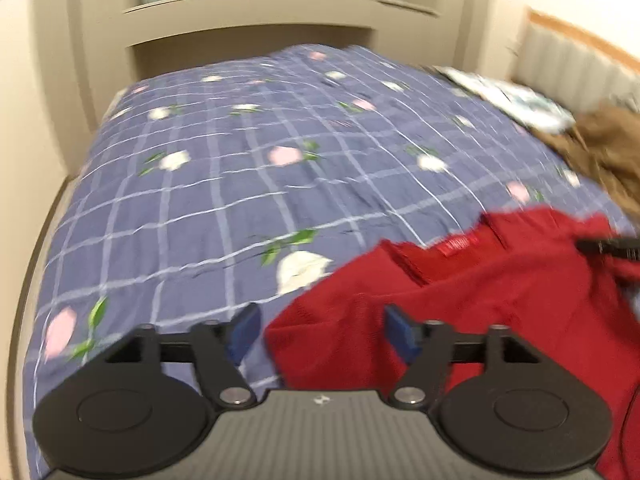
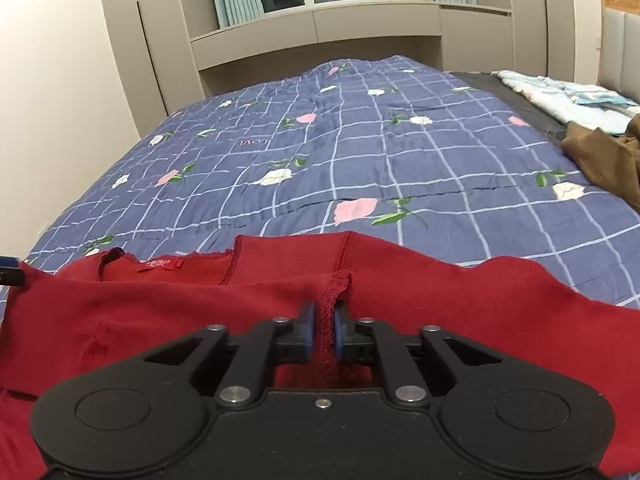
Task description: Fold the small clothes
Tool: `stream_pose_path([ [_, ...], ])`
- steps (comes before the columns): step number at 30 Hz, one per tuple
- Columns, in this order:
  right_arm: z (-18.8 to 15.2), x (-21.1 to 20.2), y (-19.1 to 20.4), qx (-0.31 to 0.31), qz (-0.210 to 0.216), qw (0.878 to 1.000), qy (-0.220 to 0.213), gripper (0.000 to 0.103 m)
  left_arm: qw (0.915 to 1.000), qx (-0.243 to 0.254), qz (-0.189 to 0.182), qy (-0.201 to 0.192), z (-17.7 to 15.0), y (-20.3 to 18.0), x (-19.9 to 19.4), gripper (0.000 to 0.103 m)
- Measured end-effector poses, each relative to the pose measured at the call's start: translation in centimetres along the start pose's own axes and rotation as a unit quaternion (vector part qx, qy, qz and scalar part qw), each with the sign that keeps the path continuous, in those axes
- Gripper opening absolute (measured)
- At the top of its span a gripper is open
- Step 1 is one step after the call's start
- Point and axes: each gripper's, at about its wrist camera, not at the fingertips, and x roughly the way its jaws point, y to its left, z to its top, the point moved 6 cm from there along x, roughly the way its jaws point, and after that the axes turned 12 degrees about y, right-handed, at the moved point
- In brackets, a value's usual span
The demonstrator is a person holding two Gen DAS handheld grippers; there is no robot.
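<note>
My right gripper (image 2: 325, 330) has its jaws nearly together with a frayed seam of the red garment (image 2: 400, 280) standing between the blue pads; the cloth fills the gap, but I cannot tell whether the pads truly press it. My left gripper (image 1: 322, 334) is spread wide, its pads on either side of the garment's near-left edge without touching it, so nothing is held there. The garment lies spread across the near edge of the bed, inside out by the look of the exposed seams, its label (image 2: 159, 264) showing at the neckline. Beyond it runs the blue checked quilt (image 2: 320, 152) with flowers; a brown garment (image 2: 600, 160) and pale folded bedding (image 2: 560, 100) sit at the far right. Risks, as I judge them: a pinch on one thin frayed seam may slip when I lift; with only one side gripped, the cloth would drag and bunch rather than fold flat; the left view is blurred, so closing there now could miss the edge.
</note>
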Motion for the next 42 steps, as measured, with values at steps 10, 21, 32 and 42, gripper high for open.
stream_pose_path([
  [10,-1.0,-1.3,0.9,-0.031,-0.01,0.999,-0.014,0.046,0.9966,-0.079,-0.019,-0.015,-3.9,1.0,-0.9,0.089],
  [21,-2.7,-0.8,1.2,-0.042,-0.01,0.999,0.0,0.047,0.9978,-0.041,0.022,-0.047,0.3,3.3,-1.5,0.089],
  [32,-2.3,0.3,1.9,-0.048,-0.009,0.999,0.003,0.049,0.9924,0.117,-0.03,0.023,0.5,0.0,1.7,0.069],
  [42,-2.3,0.5,1.8,-0.052,-0.008,0.999,0.003,0.049,0.9961,0.066,-0.011,0.057,-1.4,0.3,4.0,0.052],
])
